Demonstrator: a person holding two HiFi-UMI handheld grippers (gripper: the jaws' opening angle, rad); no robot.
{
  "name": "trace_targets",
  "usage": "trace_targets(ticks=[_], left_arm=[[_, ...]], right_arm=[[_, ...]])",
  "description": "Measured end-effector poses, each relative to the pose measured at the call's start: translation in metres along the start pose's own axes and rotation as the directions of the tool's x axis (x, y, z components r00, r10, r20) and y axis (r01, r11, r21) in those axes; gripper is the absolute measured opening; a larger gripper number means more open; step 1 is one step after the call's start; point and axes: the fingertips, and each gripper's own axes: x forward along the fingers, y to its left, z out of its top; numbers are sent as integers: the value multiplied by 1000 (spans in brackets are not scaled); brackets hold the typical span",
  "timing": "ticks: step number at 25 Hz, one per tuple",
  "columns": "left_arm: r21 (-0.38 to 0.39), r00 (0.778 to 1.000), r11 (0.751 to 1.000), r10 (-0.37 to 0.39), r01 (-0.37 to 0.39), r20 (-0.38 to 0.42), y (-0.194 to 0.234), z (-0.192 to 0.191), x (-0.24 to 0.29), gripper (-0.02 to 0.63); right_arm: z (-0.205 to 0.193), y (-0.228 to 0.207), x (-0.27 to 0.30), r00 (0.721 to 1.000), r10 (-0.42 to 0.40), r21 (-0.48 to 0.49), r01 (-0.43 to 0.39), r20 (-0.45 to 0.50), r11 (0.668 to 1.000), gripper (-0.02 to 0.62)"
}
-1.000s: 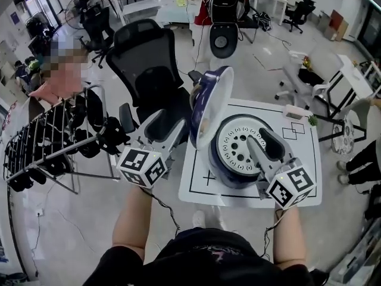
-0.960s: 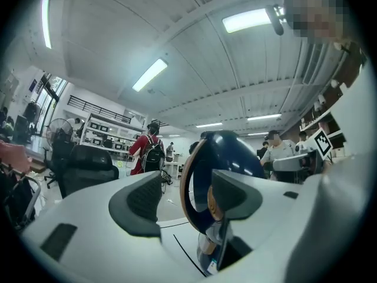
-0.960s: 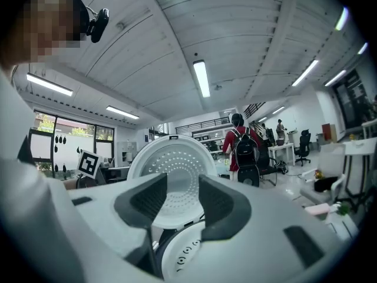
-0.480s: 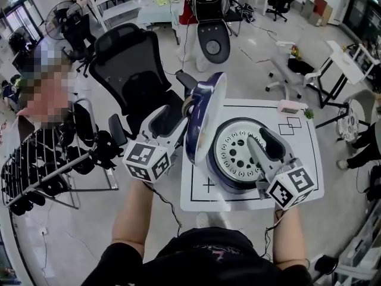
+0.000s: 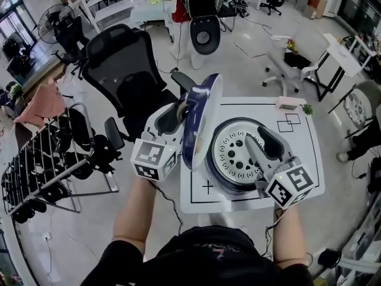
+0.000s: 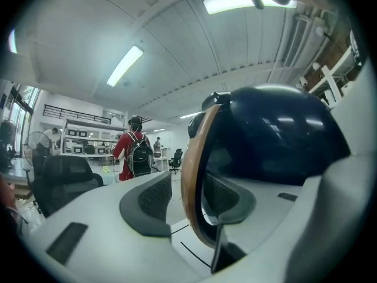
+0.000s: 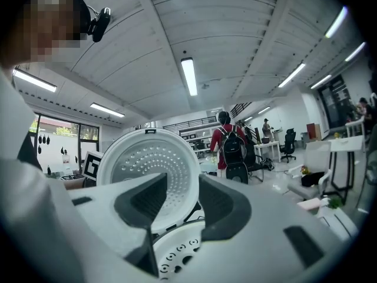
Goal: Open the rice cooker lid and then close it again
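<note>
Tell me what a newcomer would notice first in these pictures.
The blue rice cooker lid stands open on edge at the white table's left side, its rim between the left gripper's jaws, which have just been closing. Beside it the cooker's perforated white plate lies exposed, the right gripper open over it.

Black office chair, pale floor
</note>
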Motion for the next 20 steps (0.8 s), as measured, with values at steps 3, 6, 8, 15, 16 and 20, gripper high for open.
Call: trace_targets(ticks=[3,6,8,15,16,20], left_arm=[[-4,1000,1000,-20,20,-4,-2,-1,2,156],[3,999,999,-39,39,-14,-3,-2,4,142],[7,999,999,-48,49,-19,-5,-2,4,132],[36,998,998,-48,49,-31,-12,2,7,118],[38,998,998,-46,47,-34,-13,2,7,118],[64,998,997,-39,42,-47,-19,5,9,118]], right_arm=[[0,-2,0,1000,-4,1,4,0,1000,172],[1,-2,-2,1000,-5,-1,5,-1,1000,172],[1,-3,-4,1000,-7,0,7,-1,1000,171],[-2,-8,-14,1000,-28,8,28,-1,1000,172],[-2,-9,-16,1000,-32,8,32,0,999,172],[-4,-13,-23,999,-44,8,44,2,999,172]])
